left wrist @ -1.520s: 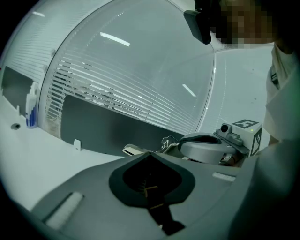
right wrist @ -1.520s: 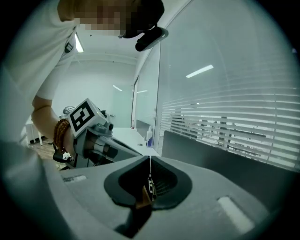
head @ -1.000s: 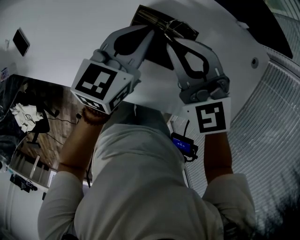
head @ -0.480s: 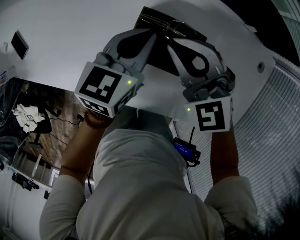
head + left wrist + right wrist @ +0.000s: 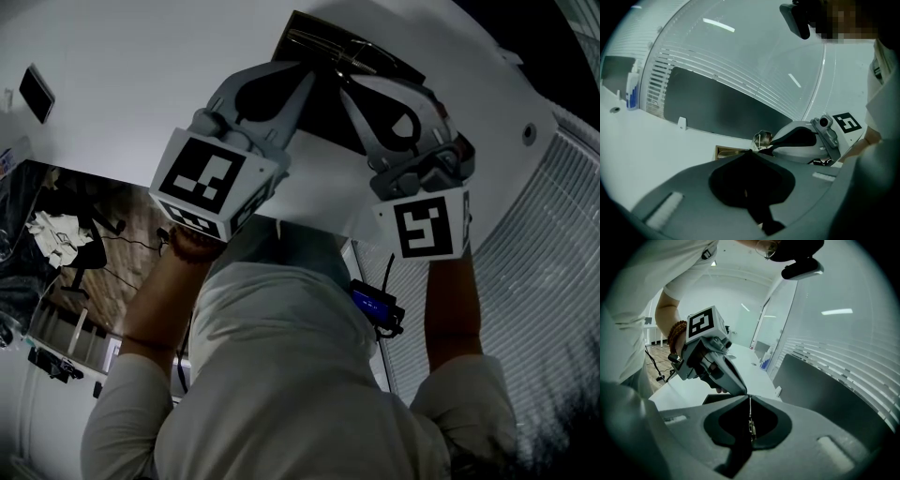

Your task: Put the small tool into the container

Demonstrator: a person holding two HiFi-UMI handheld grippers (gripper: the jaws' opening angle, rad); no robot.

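Note:
A dark, shallow container (image 5: 323, 112) lies on the white table (image 5: 141, 75), seen at the top middle of the head view. My two grippers are side by side with their tips over it. The left gripper (image 5: 311, 67) is shut, with nothing visible between its tips (image 5: 751, 151). The right gripper (image 5: 343, 79) is shut on a small metal tool (image 5: 762, 138), which sticks out past its tips. In the right gripper view the tool shows as a thin metal strip (image 5: 750, 423) pinched between the jaws. That view also shows the left gripper (image 5: 742, 391) close above the container (image 5: 715, 399).
A dark monitor panel (image 5: 717, 108) stands behind the container, with window blinds (image 5: 544, 244) beyond the table's curved edge. A toothpaste-like blue and white item (image 5: 631, 91) stands far off on the table. The person's torso fills the lower head view.
Both grippers have shifted slightly up and right in the head view, still side by side over the container. Their jaws stay shut.

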